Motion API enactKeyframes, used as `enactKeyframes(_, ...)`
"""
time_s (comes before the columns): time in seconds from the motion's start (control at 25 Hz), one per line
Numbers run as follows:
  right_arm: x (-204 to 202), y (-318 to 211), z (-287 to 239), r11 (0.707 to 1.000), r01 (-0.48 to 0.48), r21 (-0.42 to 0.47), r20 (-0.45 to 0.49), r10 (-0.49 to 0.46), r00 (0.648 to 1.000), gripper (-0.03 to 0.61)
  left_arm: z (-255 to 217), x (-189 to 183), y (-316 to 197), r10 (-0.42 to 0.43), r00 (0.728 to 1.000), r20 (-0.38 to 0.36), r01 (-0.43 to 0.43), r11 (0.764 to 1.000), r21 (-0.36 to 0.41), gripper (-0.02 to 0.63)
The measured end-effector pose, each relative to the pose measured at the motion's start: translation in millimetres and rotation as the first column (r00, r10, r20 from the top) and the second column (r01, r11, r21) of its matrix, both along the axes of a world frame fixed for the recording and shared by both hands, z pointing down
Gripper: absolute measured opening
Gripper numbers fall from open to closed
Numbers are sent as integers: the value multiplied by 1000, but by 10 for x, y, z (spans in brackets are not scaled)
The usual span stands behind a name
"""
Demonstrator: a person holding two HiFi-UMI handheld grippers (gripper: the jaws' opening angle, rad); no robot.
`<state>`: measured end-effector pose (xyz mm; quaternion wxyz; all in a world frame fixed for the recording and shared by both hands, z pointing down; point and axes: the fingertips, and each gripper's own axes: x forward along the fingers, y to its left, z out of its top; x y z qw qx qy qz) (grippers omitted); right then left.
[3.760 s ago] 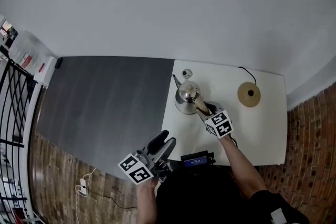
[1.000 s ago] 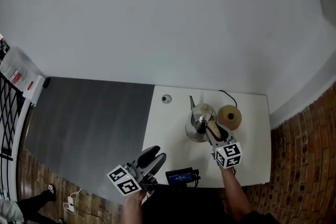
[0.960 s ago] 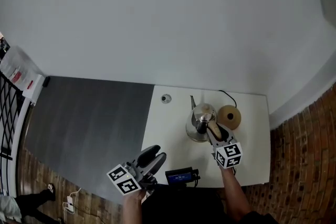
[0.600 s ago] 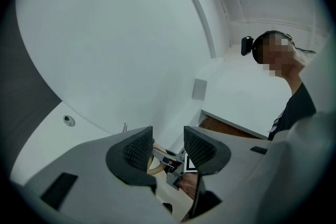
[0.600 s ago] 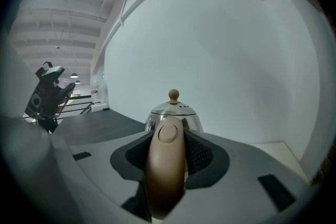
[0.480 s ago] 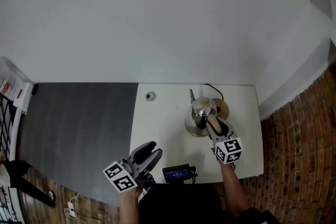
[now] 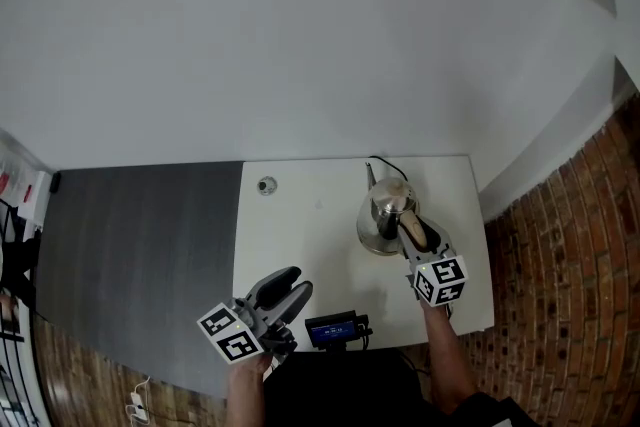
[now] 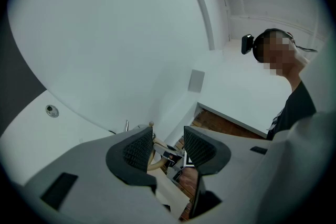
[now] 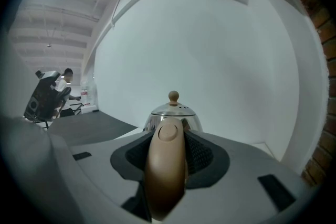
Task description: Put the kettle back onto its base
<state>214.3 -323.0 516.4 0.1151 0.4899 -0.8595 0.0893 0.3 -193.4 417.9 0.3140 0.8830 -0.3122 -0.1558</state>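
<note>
The steel kettle with a tan handle is over the far right part of the white table. My right gripper is shut on that handle. In the right gripper view the handle fills the gap between the pads, with the kettle lid beyond. The round base is hidden under the kettle; only its black cord shows. Whether the kettle rests on the base I cannot tell. My left gripper hangs open and empty at the table's front left.
A small round object lies at the table's far left corner. A black device with a blue screen sits at the front edge. A grey mat lies left of the table, brick floor right, a white wall behind.
My right gripper has carried the kettle to the right until it covers the tan base. The left gripper has shifted a little and stayed open.
</note>
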Motion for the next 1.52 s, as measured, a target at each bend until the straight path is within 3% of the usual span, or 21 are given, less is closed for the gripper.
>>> enactKeyframes(1.0, 802, -348, -79, 993, -117, 12, 25, 117, 993, 155, -8, 300, 18, -14, 1000, -17, 14, 1000, -1, 198)
enactKeyframes(1.52, 892, -578, 16, 991, -135, 3, 34, 135, 990, 155, -70, 387, 7, -14, 1000, -10, 14, 1000, 3, 198)
